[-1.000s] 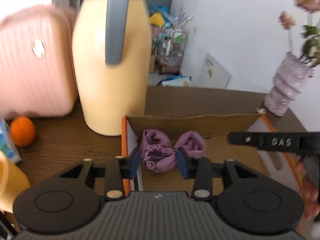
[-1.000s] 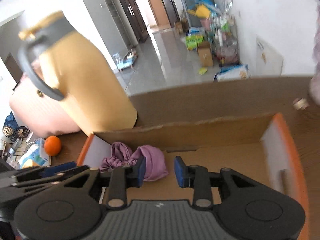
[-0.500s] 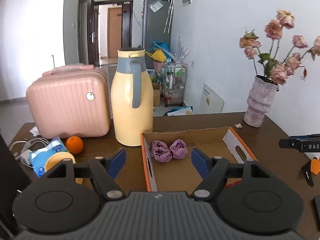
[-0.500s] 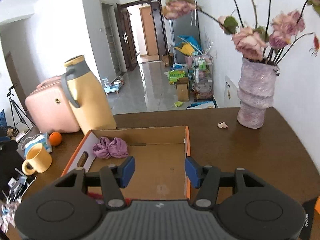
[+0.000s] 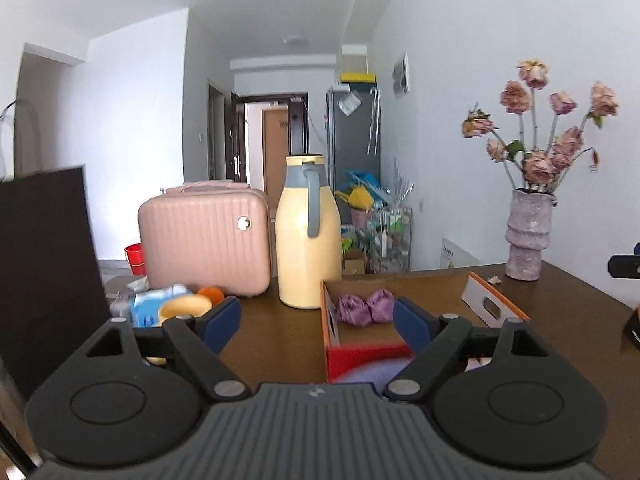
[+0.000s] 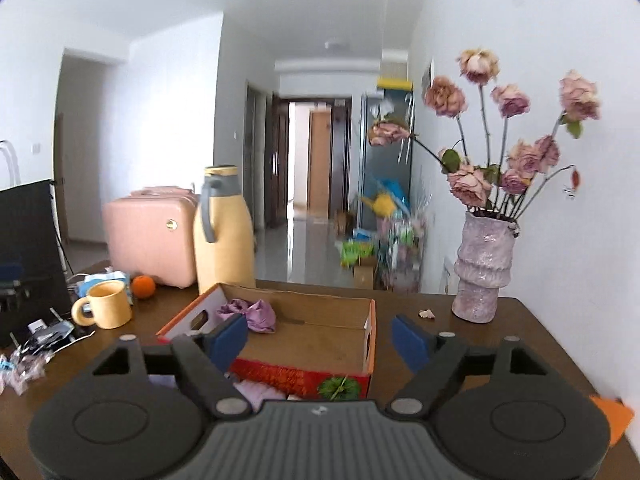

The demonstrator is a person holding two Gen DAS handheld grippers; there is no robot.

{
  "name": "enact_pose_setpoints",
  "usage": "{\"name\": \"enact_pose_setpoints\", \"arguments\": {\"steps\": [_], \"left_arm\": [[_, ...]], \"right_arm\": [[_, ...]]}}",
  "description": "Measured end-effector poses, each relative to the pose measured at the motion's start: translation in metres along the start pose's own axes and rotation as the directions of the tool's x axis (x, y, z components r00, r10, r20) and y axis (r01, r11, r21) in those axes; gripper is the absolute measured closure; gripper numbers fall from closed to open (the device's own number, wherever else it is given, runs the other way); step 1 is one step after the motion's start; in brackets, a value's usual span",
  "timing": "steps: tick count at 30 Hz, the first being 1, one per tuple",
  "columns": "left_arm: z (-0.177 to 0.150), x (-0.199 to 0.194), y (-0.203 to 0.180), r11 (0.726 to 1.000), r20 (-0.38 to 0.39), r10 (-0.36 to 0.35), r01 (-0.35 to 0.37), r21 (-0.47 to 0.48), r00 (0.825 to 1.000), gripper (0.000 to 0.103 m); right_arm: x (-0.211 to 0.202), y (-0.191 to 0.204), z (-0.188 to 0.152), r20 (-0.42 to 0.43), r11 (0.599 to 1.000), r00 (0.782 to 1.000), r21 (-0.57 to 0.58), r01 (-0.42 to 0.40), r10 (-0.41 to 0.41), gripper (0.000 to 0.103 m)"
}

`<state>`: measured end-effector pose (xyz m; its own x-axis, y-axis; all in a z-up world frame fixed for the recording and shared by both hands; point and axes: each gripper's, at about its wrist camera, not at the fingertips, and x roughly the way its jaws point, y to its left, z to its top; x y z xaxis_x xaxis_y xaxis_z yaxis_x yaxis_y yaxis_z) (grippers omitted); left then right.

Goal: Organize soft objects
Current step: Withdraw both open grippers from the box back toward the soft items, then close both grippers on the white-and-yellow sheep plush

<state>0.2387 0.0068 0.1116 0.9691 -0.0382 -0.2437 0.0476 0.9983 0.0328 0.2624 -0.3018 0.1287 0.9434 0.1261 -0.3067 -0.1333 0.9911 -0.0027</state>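
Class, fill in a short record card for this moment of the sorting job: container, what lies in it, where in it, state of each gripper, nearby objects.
container: cardboard box, open top, on the brown table
contents: purple rolled socks
position: far corner of the box, on the flask's side
left gripper: open, nothing between its fingers
right gripper: open, nothing between its fingers
nearby: yellow flask, pink case, yellow mug, orange, vase of flowers

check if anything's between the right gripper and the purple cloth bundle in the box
Only the cardboard box's near red wall: the purple cloth bundle lies in its far left corner, so the open right gripper must come in over that wall. Nothing else intervenes.
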Motion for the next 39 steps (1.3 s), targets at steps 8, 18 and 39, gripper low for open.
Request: {"name": "enact_pose_setpoints", "arguments": {"steps": [8,18,39], "left_arm": [[-0.099,-0.084,-0.011,1.0,0.101,0.0,0.001,-0.016,0.995,0.004],[-0.127,-0.098,-0.016,0.996,0.009,-0.054,0.054,-0.065,0.999,0.003],[-0.109,0.075,-0.074,0.886,-0.25,-0.436,0.364,-0.287,0.865,0.033]], "right_arm": [[-0.074,0.028,-0.122,0.149,0.999,0.989,0.042,0.011,-0.017,0.0],[-0.1,0.053,-0.184,0.082,0.996,0.997,0.09,-0.002,-0.005,0.0],[0.042,0.005,-0.155,-0.096,0.966,0.994,0.259,-0.026,0.053,0.039]]}}
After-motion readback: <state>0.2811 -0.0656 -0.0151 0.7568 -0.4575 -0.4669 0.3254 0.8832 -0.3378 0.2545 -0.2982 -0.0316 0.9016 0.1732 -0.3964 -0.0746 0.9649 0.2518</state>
